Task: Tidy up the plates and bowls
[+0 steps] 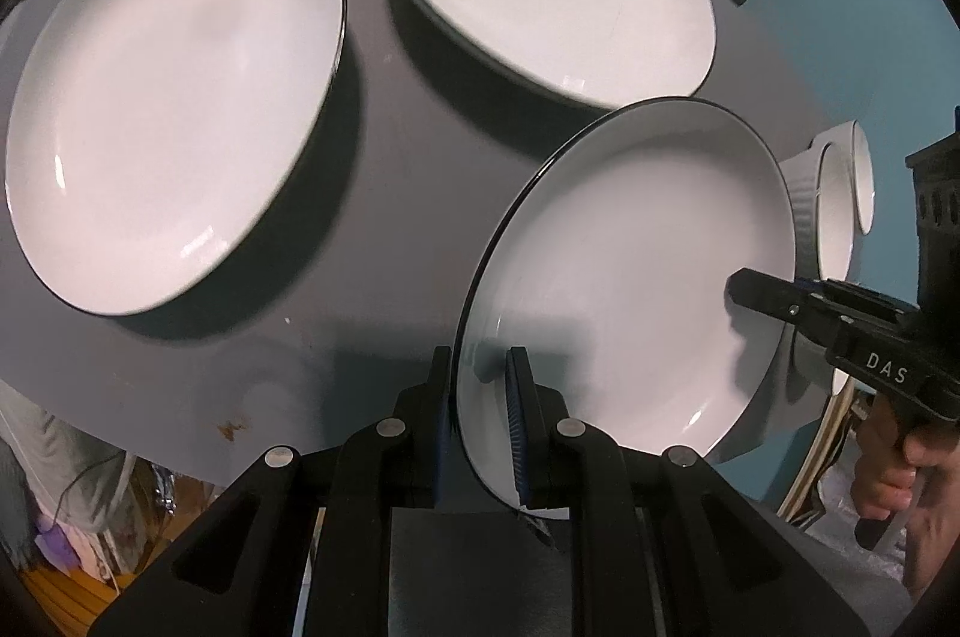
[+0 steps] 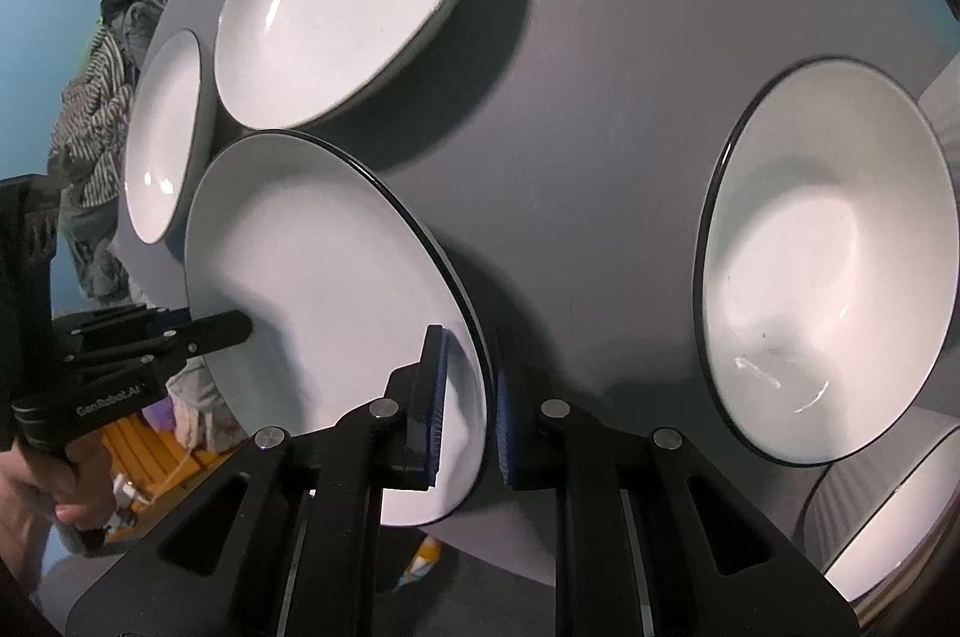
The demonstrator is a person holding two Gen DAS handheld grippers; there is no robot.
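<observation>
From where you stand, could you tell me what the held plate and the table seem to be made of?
Held plate: probably glazed ceramic, glossy white with a thin dark rim and sharp glints. Table: a smooth matte grey top, perhaps laminate or painted board; I cannot tell which.

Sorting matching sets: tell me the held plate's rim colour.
Black rim on the white plate; clearest in the right wrist view.

Glossy white ceramic plates (image 1: 174, 97); matt grey table (image 2: 600, 97).

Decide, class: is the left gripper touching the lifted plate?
Touching. The left wrist view shows the left gripper with a finger on each face of the lifted plate's rim and no gap; the right gripper straddles the opposite edge.
</observation>
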